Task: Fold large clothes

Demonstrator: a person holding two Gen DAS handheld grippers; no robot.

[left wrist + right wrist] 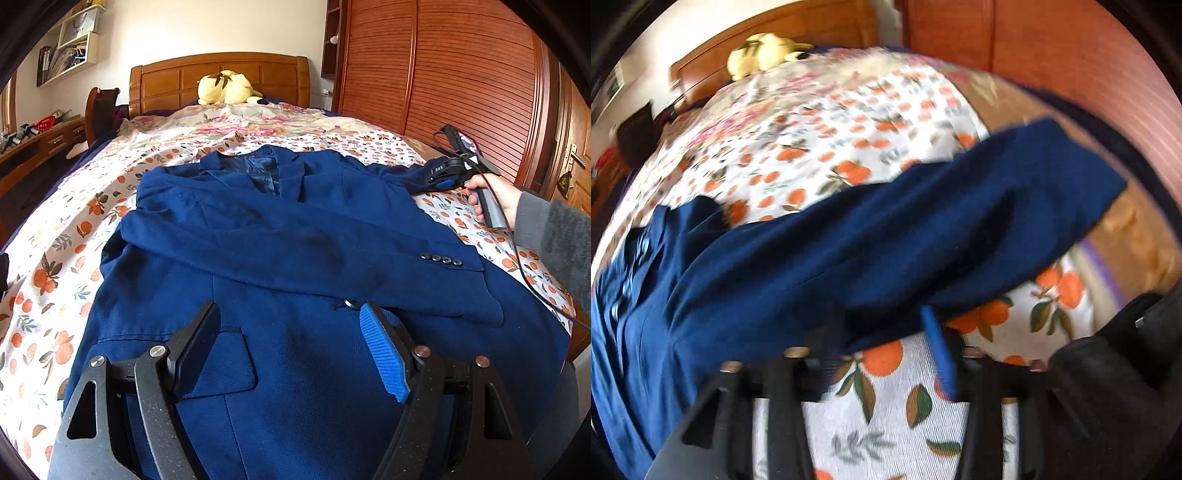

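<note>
Left gripper gapes over blazer; sleeve blurred.

One blue jacket lies on one bed. Four small buttons sit in a row on its cuff, and one bigger button on its front. One yellow stuffed toy is there. Two grippers: left, right.
</note>
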